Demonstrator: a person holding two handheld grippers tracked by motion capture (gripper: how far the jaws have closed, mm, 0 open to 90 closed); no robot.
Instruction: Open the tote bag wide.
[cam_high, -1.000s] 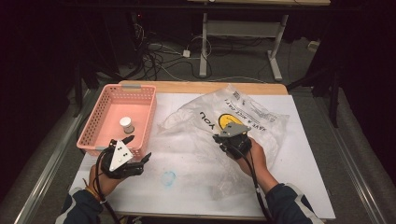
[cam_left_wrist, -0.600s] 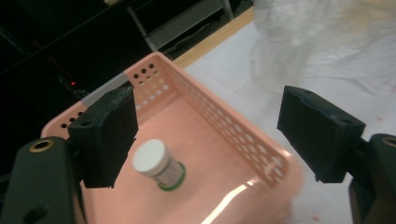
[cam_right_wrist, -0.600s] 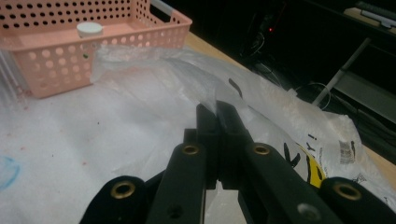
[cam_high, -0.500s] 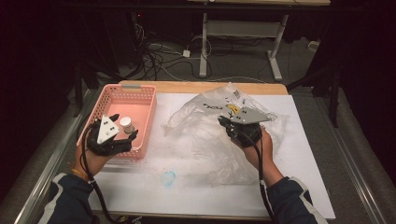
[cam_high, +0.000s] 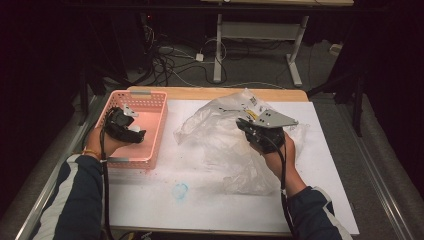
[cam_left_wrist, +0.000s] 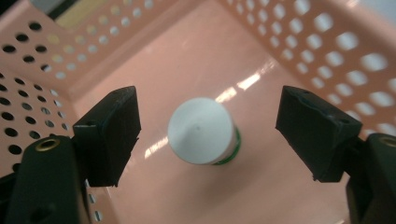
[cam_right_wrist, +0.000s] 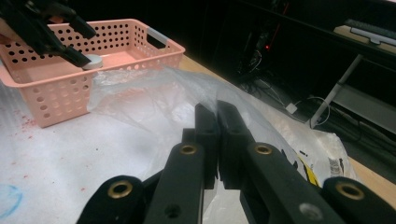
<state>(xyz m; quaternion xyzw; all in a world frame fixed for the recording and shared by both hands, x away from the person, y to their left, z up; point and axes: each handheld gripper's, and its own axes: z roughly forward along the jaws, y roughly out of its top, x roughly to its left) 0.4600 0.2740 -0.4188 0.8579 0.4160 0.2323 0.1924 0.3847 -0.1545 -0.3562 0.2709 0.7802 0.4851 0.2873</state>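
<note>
The left hand-held gripper (cam_high: 131, 131) sits inside the pink basket (cam_high: 152, 145) at the left of the high view, w/ jaws spread wide. In the left gripper view the small white-capped bottle (cam_left_wrist: 203, 131) stands upright on the basket floor, centre of frame, between the two black pads (cam_left_wrist: 109, 133) but w/ clear gaps on both sides, so nothing is gripped yet. The right hand-held gripper (cam_high: 248, 126), mid-right of the high view, has its jaws pressed together on a fold of the clear plastic bag (cam_high: 230, 150), lifting that part off the white-covered desk (cam_high: 150, 200); in the right gripper view (cam_right_wrist: 217, 128) the film bunches around the closed jaws, and the basket w/ the other gripper appears at upper left. The step in hand looks like the pick: left side lined up over the bottle, right side holding the bag ready, prob. to receive it. Next move calls for lowering a bit so the pads flank the bottle body below the cap, then closing squarely; an off-centre squeeze could tip it on the slick basket floor. The bag mouth isn't clearly visible, so it may need opening first.
</note>
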